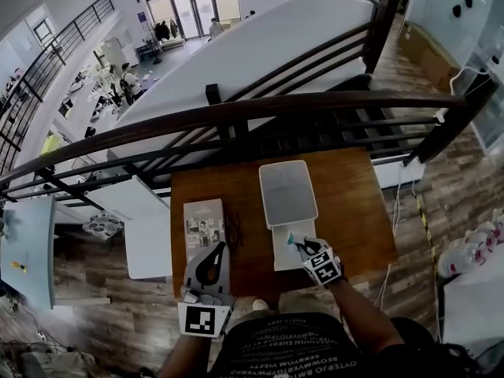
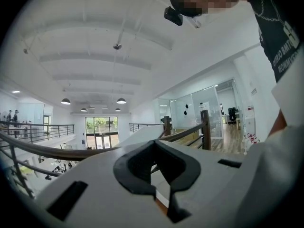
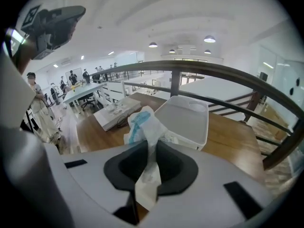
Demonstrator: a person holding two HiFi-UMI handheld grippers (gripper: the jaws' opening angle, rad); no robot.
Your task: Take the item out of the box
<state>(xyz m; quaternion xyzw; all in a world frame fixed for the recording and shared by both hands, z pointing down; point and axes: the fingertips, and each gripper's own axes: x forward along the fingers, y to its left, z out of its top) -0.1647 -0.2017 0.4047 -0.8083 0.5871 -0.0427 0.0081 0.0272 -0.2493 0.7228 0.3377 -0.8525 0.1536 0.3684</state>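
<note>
The right gripper [image 1: 300,245] is clenching a crumpled white plastic packet with teal print [image 3: 144,127], holding it just above the near half of the open white rectangular box [image 1: 287,191] on the brown wooden table [image 1: 354,203]. The left gripper [image 1: 213,250] is hovering by the table's front edge, jaws nearly together, gripping nothing.

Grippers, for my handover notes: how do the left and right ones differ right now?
The right gripper is shut on a plastic-wrapped item; the left gripper is shut on nothing, tips together. The right gripper tilts down toward the table and white box; the left gripper faces level at the railing. Both are the same white build with black jaws.
</note>
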